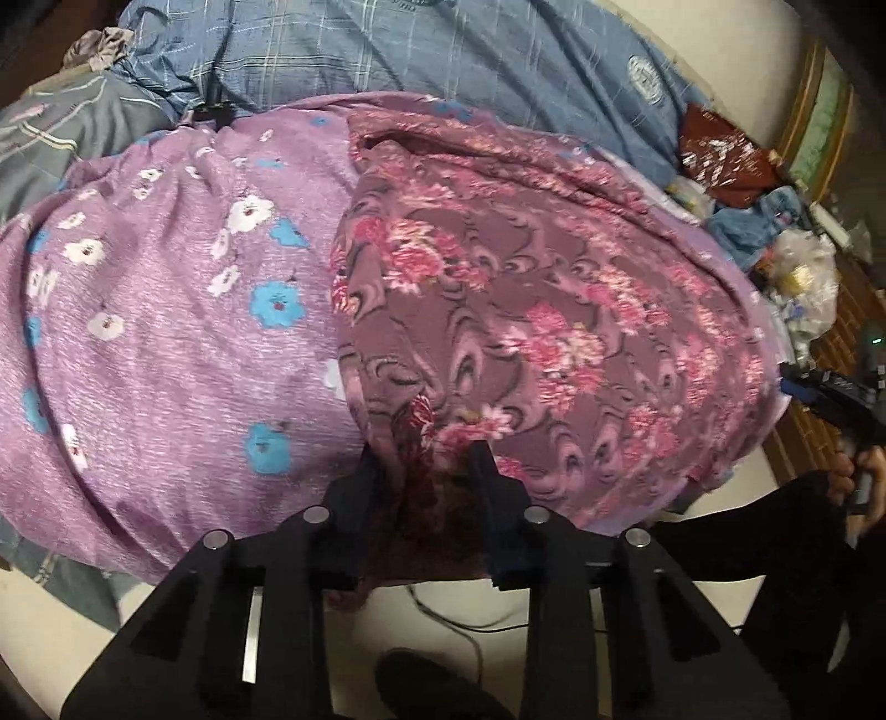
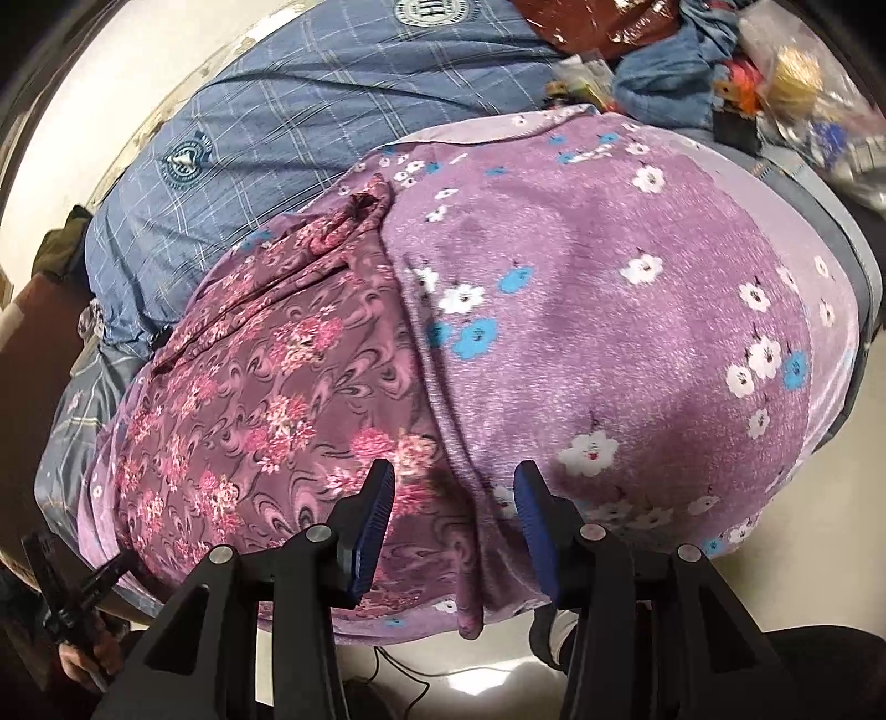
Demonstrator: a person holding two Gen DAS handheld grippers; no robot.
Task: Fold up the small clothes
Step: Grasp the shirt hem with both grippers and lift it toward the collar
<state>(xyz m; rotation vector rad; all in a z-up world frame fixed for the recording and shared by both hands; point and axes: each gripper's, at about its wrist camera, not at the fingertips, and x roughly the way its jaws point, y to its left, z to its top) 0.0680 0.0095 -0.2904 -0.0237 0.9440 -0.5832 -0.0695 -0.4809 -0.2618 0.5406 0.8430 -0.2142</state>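
The small garment, dark plum w/ pink flowers (image 1: 531, 310), lies flat on a lilac flowered sheet (image 1: 166, 343) over the bed; blue plaid bedding (image 1: 387, 50) at the far side. Its long axis runs near-to-far, near hem hanging at the bed's near edge.

Left gripper (image 1: 423, 465) sits right at that near hem, on the garment's left side: fingers pulled in, a bunched fold of plum cloth between them, so it looks clamped on the hem.

Right gripper (image 2: 454, 487) hovers above the garment's right edge, where plum cloth (image 2: 266, 399) meets sheet; fingers apart, nothing held.

Judgement: the right gripper must drop onto that near corner directly below it before any lift; the fold would then go away from the person, along the long axis.
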